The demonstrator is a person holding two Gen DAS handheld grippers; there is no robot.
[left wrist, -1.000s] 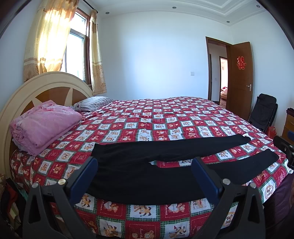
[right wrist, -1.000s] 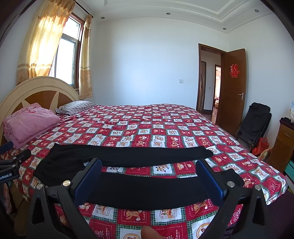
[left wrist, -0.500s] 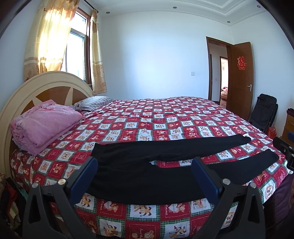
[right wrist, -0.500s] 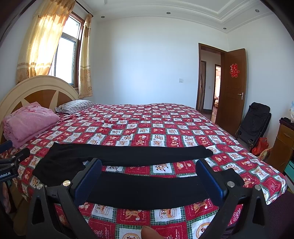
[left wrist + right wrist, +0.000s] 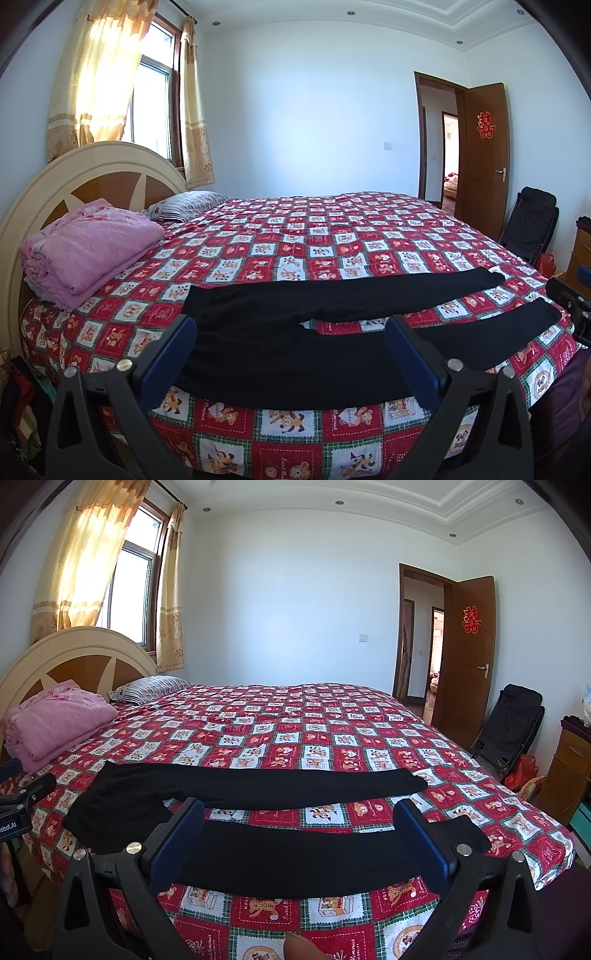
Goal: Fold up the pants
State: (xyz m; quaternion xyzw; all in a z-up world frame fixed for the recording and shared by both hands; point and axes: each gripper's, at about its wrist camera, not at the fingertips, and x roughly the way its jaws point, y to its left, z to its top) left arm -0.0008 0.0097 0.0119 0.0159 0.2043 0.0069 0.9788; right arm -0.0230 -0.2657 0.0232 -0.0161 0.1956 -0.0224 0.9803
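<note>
I had both grippers hanging off the near edge of the bed (image 5: 332, 236), neither one touching cloth. The left gripper (image 5: 290, 356) had its jaws spread wide with nothing between them, and the right gripper (image 5: 299, 843) was the same, wide apart and empty.

The black pants (image 5: 295, 332) lay flat on the red-and-white checked bedspread (image 5: 295, 731), close to the near edge. Their long axis ran across the bed, side to side in both wrist views. The waist (image 5: 96, 805) pointed toward the headboard (image 5: 92, 173) on the left, and the two legs ran off to the right, toward the foot of the bed. The legs were parted in a narrow V: the far leg (image 5: 295, 786) and the near leg (image 5: 295, 860) showed a strip of bedspread between them, widening toward the cuffs.

A folded pink blanket (image 5: 88, 247) and a striped pillow (image 5: 151, 688) sat up by the headboard, well apart from the pants.
</note>
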